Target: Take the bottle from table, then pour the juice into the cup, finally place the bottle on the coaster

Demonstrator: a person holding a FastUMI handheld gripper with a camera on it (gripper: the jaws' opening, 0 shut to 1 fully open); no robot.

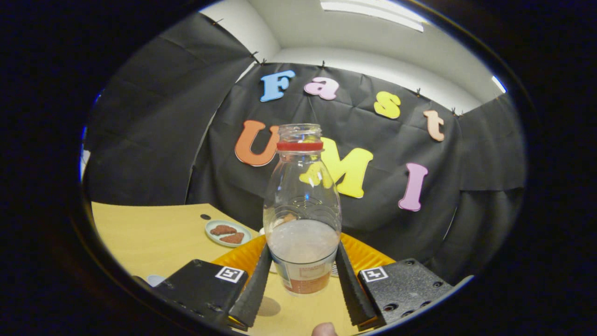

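Jaws of my gripper (302, 275) clench a clear plastic bottle (302, 210) low on its body, one black ribbed finger (254, 289) pressed to each side just where the label band sits. My bottle stands upright between them, uncapped, a red ring around its neck and orange juice in the bottom part, with a pale, foamy surface above it. Its base appears to sit just above the tan wooden worktop (154, 238), where a small round shadow lies beside the left finger, though I cannot tell whether the base touches the wood.

Behind the bottle and partly hidden by it, an orange ridged plate (242, 256) spreads out to both sides of my fingers. Beyond it and off to the left, well apart from the bottle, rests a small pale green dish (211, 237) holding two reddish-brown pieces (224, 229) side by side. A small dark round hole (205, 216) marks the worktop just behind that dish.

Black blocks (200, 284) carrying square black-and-white markers flank my fingers on either side. At the very bottom, between the blocks, a fingertip (324, 329) of the person holding me peeks in. Black cloth closes off the booth at the back.
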